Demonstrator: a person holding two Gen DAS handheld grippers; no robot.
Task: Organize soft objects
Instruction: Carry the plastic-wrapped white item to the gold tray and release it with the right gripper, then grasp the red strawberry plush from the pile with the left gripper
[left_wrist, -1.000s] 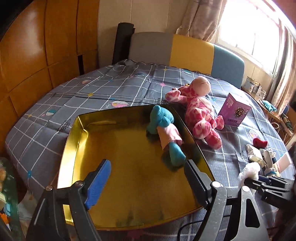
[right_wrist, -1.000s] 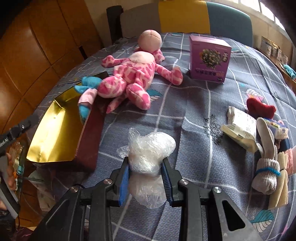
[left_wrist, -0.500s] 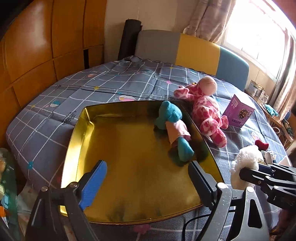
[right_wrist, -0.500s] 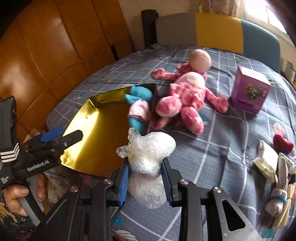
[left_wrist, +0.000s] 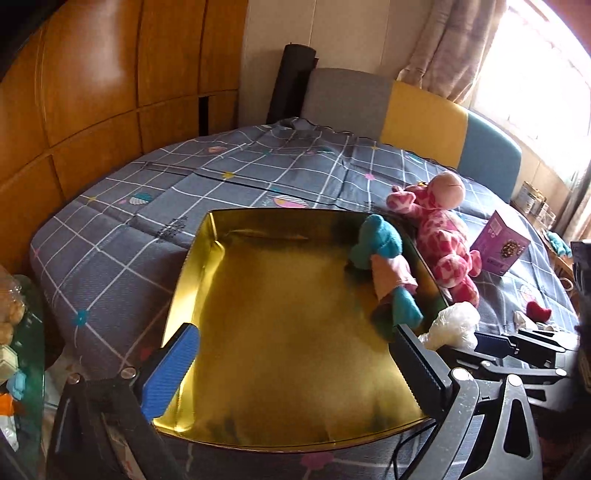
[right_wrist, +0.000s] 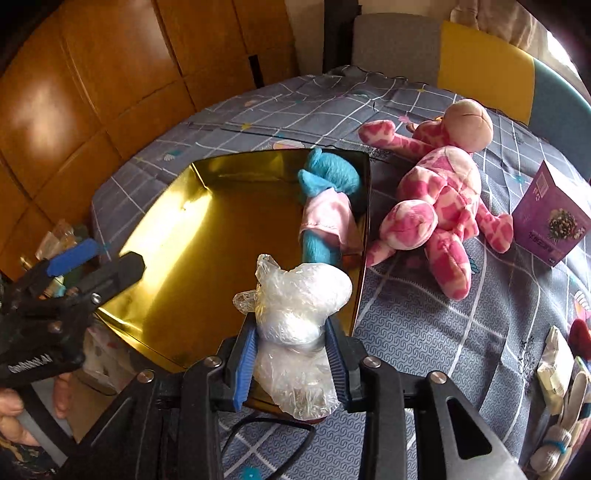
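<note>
My right gripper is shut on a plastic-wrapped white soft object and holds it above the gold tray's near right edge. It also shows in the left wrist view. A teal and pink plush doll lies inside the tray along its right wall. A pink spotted plush giraffe lies on the cloth just right of the tray. My left gripper is open and empty over the tray's near end.
A purple box stands right of the giraffe. Socks, a small packet and a red plush heart lie at the far right. The table has a grey checked cloth. Chairs and wood panelling stand behind.
My right gripper has carried the wrapped soft object left, from over the cloth to above the tray's right edge. The left gripper has drawn back a little and stays open.
</note>
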